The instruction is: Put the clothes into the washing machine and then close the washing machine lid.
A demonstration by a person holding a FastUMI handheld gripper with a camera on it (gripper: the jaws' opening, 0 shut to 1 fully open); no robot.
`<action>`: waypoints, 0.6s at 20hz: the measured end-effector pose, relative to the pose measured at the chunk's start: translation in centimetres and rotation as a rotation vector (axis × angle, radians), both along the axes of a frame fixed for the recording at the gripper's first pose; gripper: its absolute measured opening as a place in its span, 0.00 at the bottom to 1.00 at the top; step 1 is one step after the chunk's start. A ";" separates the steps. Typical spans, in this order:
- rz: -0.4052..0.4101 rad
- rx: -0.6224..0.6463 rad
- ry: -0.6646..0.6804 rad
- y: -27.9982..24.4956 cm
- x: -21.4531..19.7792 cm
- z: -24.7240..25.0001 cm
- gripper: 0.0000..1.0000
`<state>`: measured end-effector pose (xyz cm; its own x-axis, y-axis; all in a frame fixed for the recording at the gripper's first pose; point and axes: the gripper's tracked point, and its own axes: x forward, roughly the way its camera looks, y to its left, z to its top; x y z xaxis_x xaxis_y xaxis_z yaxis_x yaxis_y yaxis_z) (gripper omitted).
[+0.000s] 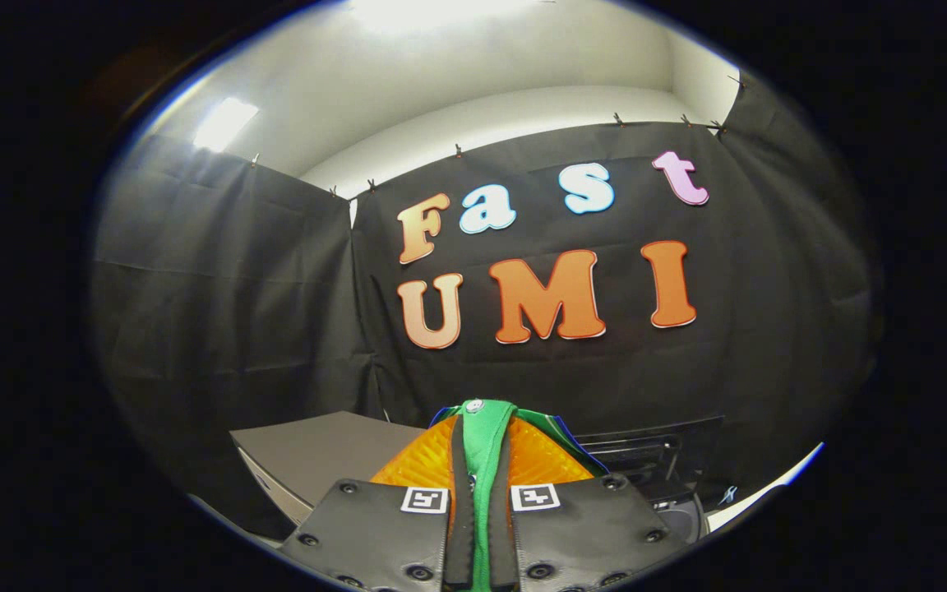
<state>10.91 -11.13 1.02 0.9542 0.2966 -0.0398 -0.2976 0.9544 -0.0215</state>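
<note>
Gripper view: tool [483,469] pinches a green garment [483,444] with a white button.

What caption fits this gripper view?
Gripper shut on a green garment, held up before the booth's black cloth wall, washing machine just beyond.

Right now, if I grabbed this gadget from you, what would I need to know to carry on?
Gripper: shut on the green garment, a strip of cloth pinched between both fingers and held up in the air.
Washing machine: dark, just beyond the fingers and below; its lid position is hard to tell from here.
A grey box sits beside it.
Done: garment picked up.
Left: drop the garment into the machine, then close the lid.
</note>
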 end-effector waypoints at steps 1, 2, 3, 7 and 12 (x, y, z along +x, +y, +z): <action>-0.009 -0.006 0.005 -1.1 0.2 -0.4 0.15; -0.017 -0.012 0.010 -2.2 0.3 -0.9 0.15; -0.023 -0.014 0.015 -3.2 0.2 -1.5 0.15; -0.023 -0.012 0.054 -5.9 0.6 -4.9 0.15; -0.061 0.039 0.123 -9.1 2.5 -10.6 0.15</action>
